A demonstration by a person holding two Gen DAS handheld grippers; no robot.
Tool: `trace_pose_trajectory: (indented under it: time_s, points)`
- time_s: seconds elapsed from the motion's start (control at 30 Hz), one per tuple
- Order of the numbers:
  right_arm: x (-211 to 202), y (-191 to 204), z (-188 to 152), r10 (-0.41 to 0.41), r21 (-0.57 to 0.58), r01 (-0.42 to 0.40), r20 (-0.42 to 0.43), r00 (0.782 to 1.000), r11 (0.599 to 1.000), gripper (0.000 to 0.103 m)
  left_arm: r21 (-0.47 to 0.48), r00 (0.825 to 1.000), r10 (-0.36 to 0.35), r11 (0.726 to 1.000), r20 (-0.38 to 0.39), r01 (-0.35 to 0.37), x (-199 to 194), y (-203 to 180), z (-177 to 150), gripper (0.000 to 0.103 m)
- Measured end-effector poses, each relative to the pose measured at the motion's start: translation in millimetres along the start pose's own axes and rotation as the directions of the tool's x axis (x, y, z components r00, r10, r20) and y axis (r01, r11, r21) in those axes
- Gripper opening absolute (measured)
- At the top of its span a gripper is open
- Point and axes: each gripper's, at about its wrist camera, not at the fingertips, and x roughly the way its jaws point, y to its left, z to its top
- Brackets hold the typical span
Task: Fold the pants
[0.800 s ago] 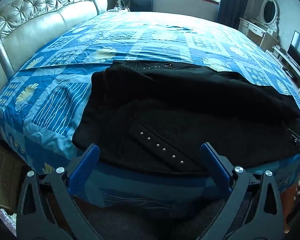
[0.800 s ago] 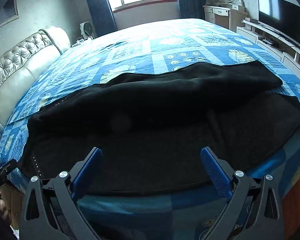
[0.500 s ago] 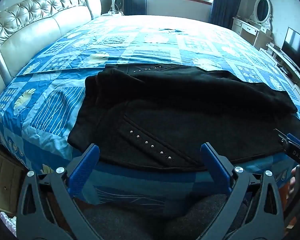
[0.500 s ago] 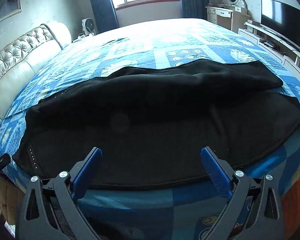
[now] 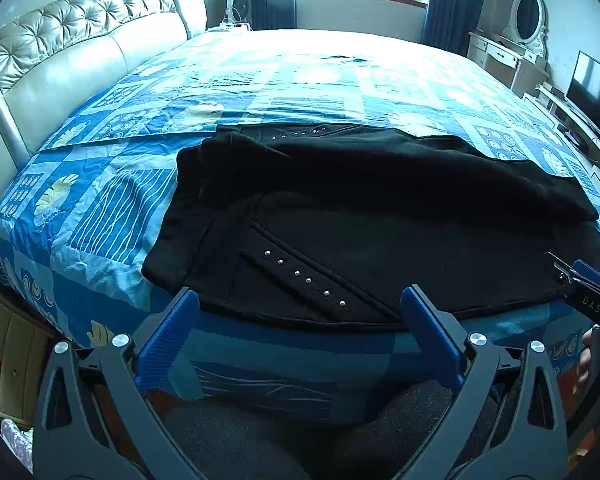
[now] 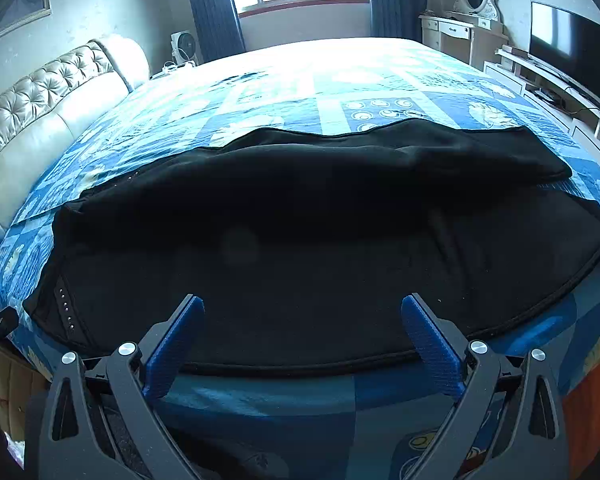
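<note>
**Both grippers drawn back from the bed edge, pants laid out and not yet gripped**

Since the earlier frames both cameras have pulled back and tilted up a little: more of the room and of the far bedspread shows, and the black pants (image 5: 380, 220) sit lower and fuller in each view. Nothing on the bed itself appears to have shifted.

The pants lie flat across the near part of the blue patterned bedspread (image 5: 260, 92), lengthwise from left to right, with their near hem running along the bed's near edge. A studded strip (image 5: 304, 278) marks the waist end on the left; the leg ends reach toward the right, near the television (image 6: 572, 52). One leg seems already laid over the other, which would explain the raised ridge along the far side.

The left gripper (image 5: 298, 312) hovers just short of the studded end with its blue fingers spread wide and nothing between them. The right gripper (image 6: 300, 320) hangs over the near hem further right, fingers likewise spread and empty. Stationed one toward each end, they look set to take the near edge together, probably for a fold, though no hold has yet been made.
</note>
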Motion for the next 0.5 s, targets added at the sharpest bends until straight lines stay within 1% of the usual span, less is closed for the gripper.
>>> trace_pose_trajectory:
  time_s: [0.5]
  points:
    - [2.3,6.6,-3.5,0.006,-0.015,-0.006,-0.007,1.0,1.0,0.099,-0.002,1.0,0.009,1.0,0.008,-0.009,-4.8,2.3,-1.2,0.101]
